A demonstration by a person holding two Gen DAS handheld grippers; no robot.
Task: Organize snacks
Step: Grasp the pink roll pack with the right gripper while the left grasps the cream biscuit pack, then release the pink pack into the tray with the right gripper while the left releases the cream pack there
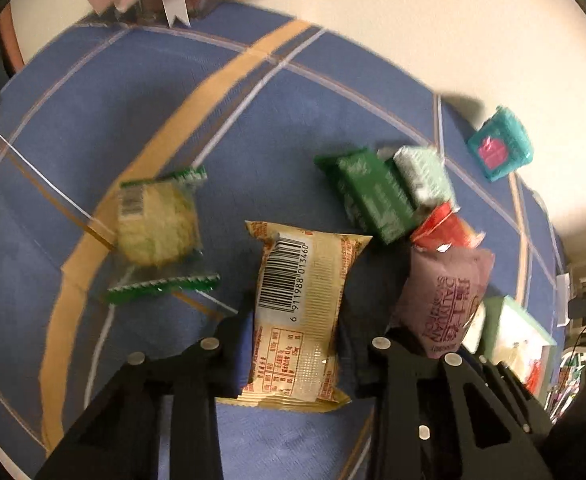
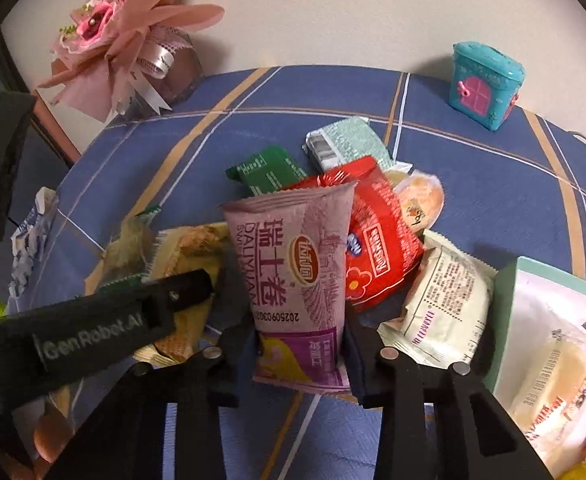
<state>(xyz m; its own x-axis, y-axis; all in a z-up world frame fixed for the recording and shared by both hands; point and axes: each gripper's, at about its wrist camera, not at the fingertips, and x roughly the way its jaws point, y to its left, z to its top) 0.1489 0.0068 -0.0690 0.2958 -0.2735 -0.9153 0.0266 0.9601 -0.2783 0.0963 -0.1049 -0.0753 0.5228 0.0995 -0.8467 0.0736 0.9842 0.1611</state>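
Snacks in both grippers, one pack each.

Left gripper is clamped on a tan barcode pack at lower center of its view, over the blue checked tablecloth. Right gripper is squeezed onto a purple pack dead center of its view, with a red pack just behind it and a white pack to the right. Green packs sit further back. Mint box with more snacks is at the lower right, teal toy house upper right, pink bouquet upper left.
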